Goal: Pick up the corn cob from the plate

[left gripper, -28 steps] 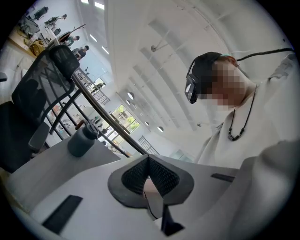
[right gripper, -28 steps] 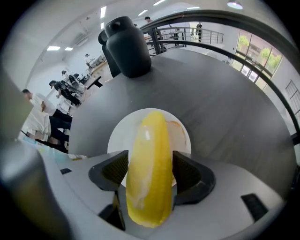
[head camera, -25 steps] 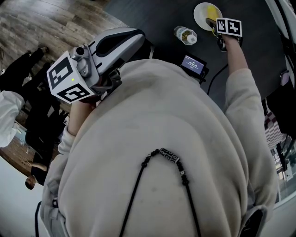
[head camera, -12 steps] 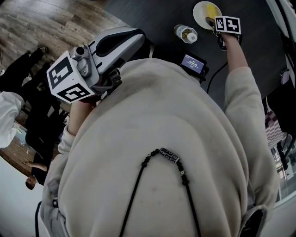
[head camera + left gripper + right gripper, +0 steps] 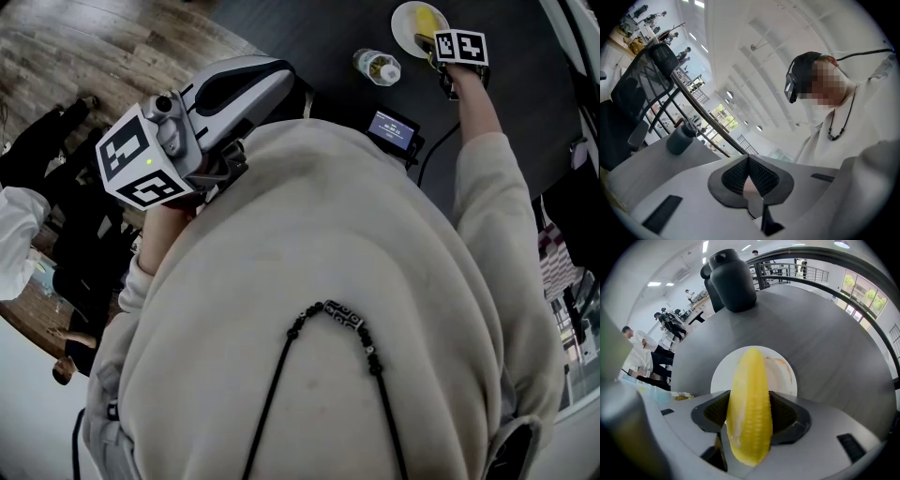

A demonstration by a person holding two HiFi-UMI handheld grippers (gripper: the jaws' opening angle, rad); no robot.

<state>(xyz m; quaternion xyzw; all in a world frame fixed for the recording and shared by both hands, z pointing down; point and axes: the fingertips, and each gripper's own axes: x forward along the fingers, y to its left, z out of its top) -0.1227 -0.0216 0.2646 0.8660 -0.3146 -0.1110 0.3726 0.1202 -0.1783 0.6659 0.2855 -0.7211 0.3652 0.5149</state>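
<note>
Plastic water bottle [image 5: 377,68] on dark table [image 5: 309,37], just left of my right tool [image 5: 433,49]. Small device with lit screen [image 5: 393,128] also on table, below-left of that tool, nearer me. Dark lidded jug [image 5: 732,280] upright, beyond right tool's jaws, up-left. Past my left tool [image 5: 750,180], left side: grey capped bottle [image 5: 680,137], mesh office chair [image 5: 644,89] behind it, dark railing [image 5: 703,112] running diagonally. People [image 5: 670,319] standing far off, left of right tool. Wood floor [image 5: 84,47] beside table.

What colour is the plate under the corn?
White plate, faintly stained orange; right gripper view shows it best.
</note>
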